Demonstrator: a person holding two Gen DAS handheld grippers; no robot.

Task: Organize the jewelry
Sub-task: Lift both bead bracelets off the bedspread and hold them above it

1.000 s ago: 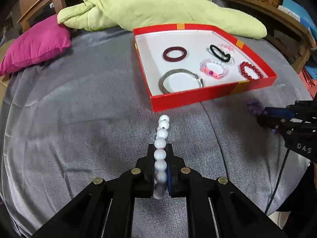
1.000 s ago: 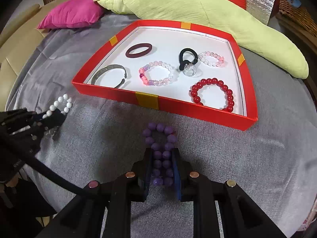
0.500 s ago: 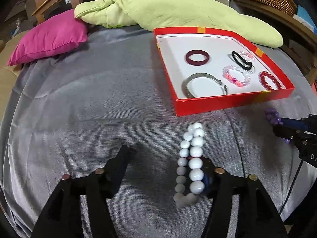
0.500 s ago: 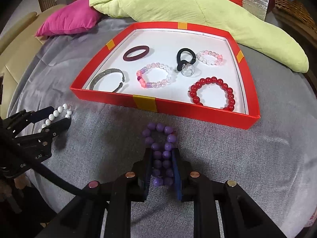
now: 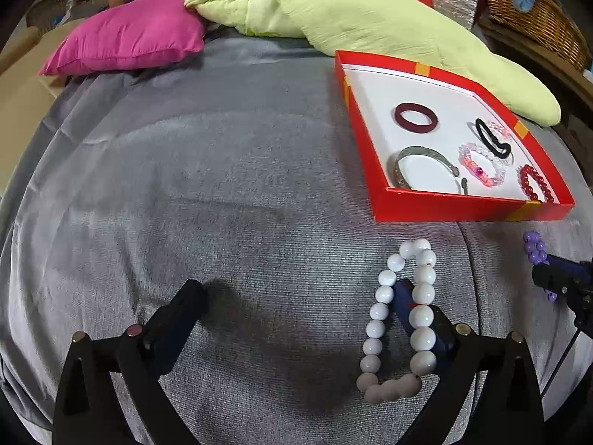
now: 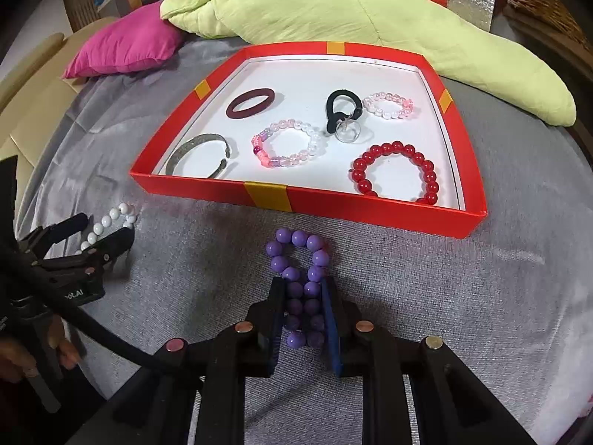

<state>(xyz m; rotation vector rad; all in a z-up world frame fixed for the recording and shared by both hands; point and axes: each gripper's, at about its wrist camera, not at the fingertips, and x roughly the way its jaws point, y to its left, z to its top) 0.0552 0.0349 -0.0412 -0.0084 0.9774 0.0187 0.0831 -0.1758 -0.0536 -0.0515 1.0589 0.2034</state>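
White beads of a bracelet (image 5: 402,320) are seen draped over one finger of the left claw (image 5: 296,307), just short of the near wall of the red tray (image 5: 444,207), which rests on a grey cloth-covered surface (image 5: 222,185); whether that surface is a bed or a desk cannot be told. The jaws of this claw have just been opening and are now spread as wide as they go: the bracelet is no longer pinched, one strand being hung across the right-hand finger and the rest apparently lying on the cloth, while the other finger is well apart from it. The step in hand is judged to be a release or re-grip of the white bracelet, and it would be done best if the finger were slipped clear of the loop without the beads being dragged, and the loop then taken again across both strands before being carried over the tray wall to a bare patch of the white floor. The right claw (image 6: 304,315) is closed narrowly on a purple bead bracelet (image 6: 300,282), both strands being pressed between the pads with the free end of the loop pointed toward the tray. Inside the tray several bracelets and a black hair tie (image 6: 343,109) are already laid out, apart from one another for the most part.
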